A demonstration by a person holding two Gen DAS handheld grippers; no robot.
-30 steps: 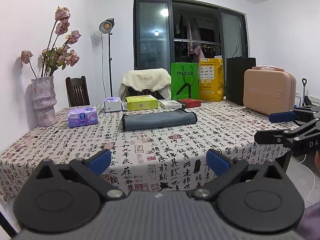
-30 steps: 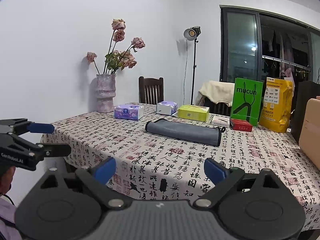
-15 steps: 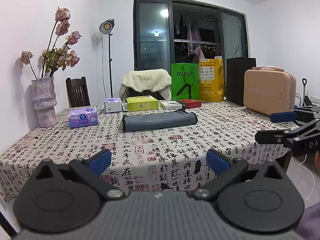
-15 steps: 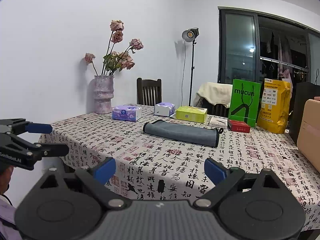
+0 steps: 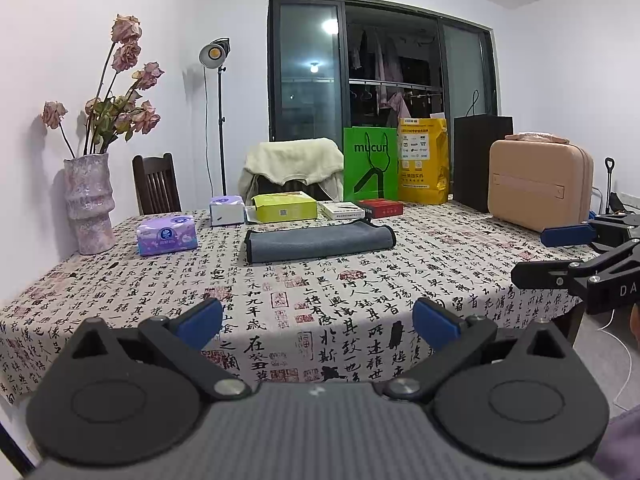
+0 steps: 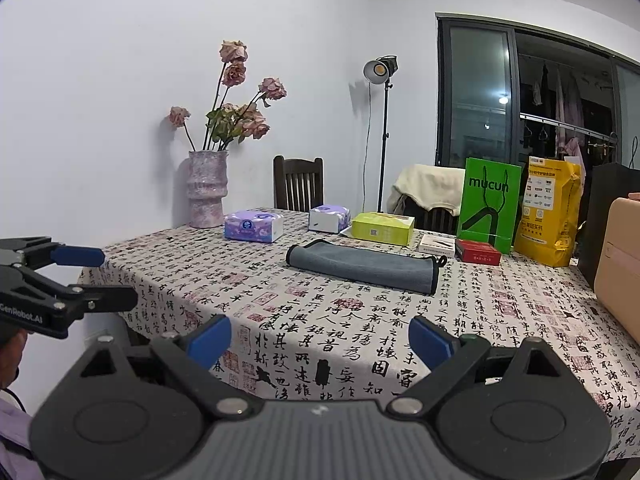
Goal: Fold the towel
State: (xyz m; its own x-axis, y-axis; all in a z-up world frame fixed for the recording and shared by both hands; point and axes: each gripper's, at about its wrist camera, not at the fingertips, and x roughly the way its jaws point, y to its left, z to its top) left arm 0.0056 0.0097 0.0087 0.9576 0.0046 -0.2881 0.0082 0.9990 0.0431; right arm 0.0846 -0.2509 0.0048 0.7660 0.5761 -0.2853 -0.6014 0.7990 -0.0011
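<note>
A grey towel [image 5: 318, 243] lies folded into a long flat strip near the middle of the table, on a calligraphy-print tablecloth [image 5: 320, 300]. It also shows in the right wrist view [image 6: 362, 265]. My left gripper [image 5: 318, 322] is open and empty, held off the table's near edge, well short of the towel. My right gripper [image 6: 320, 340] is open and empty too, off the near edge. Each gripper shows at the edge of the other's view, the right one [image 5: 560, 254] and the left one [image 6: 88, 276].
Behind the towel stand two tissue packs [image 5: 167, 235], a yellow-green box [image 5: 285, 207], small boxes [image 5: 380, 208], a green bag [image 5: 371, 165] and a yellow bag [image 5: 422, 160]. A vase of dried roses [image 5: 89, 202] is at left, a beige case [image 5: 540, 190] at right.
Both grippers have risen and drawn back very slightly. The towel has not moved and both stay open.
</note>
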